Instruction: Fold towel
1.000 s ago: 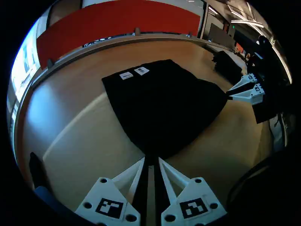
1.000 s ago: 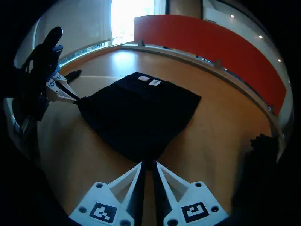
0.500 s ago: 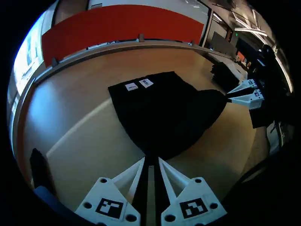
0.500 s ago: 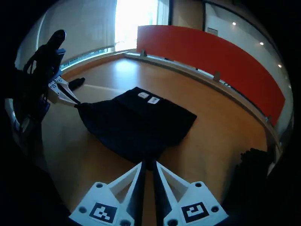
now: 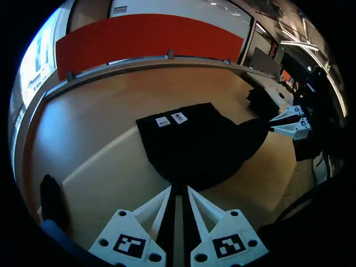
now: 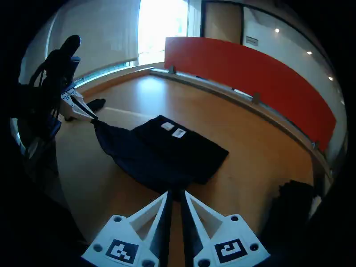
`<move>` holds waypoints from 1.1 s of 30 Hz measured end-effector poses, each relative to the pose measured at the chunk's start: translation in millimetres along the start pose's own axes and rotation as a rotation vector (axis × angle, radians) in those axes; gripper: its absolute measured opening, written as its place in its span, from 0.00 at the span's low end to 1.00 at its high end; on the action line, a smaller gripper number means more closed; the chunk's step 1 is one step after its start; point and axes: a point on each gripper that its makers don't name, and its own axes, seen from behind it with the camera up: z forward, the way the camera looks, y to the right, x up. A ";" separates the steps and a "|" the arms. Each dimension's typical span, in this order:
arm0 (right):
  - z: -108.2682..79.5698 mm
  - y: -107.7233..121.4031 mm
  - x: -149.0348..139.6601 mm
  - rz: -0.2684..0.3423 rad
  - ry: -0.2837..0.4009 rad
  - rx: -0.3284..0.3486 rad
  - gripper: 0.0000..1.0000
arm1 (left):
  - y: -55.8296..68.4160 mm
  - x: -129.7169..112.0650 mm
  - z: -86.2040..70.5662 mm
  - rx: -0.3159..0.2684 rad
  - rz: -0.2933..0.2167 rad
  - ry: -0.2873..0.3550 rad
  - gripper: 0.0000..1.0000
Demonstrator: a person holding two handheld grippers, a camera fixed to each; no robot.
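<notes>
Tabletop point(image 5: 102, 115): smooth, glossy light wood, with a curved far edge and a raised rim.

Red panel point(image 5: 147, 38): flat and matt, standing upright along that far edge, well ahead of both tools.

Towel point(image 5: 196, 142): dark, soft cloth, roughly rectangular, lying directly ahead of the left tool point(image 5: 179, 189). The far portion rests flat on the tabletop. The near edge is lifted into a sagging, creased fold.

Dark stack point(image 5: 262, 95): low and lumpy, sitting on the tabletop beyond the towel to the left tool's right. Its material cannot be told.

Left tool: white plastic fingers tapering to dark tips, pressed together and pinching one near corner of the towel.

Right tool point(image 6: 175, 193): same build, with its fingers pressed together on the other near corner. In the left gripper view it sits off to the right, and its corner is drawn up to a point clear of the wood.

Labels point(image 5: 171, 120): two small white rectangles, side by side on the towel's flat far part.
</notes>
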 end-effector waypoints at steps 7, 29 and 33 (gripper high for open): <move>-10.6 -3.9 1.9 0.011 -0.001 0.008 0.13 | 4.7 2.3 -13.0 -0.005 -0.004 0.003 0.10; 10.1 17.0 20.5 0.039 0.009 -0.013 0.12 | -7.6 37.0 14.3 0.007 -0.008 0.051 0.10; 23.4 28.3 23.9 0.047 0.005 -0.025 0.13 | -14.6 45.7 28.9 0.011 -0.008 0.060 0.10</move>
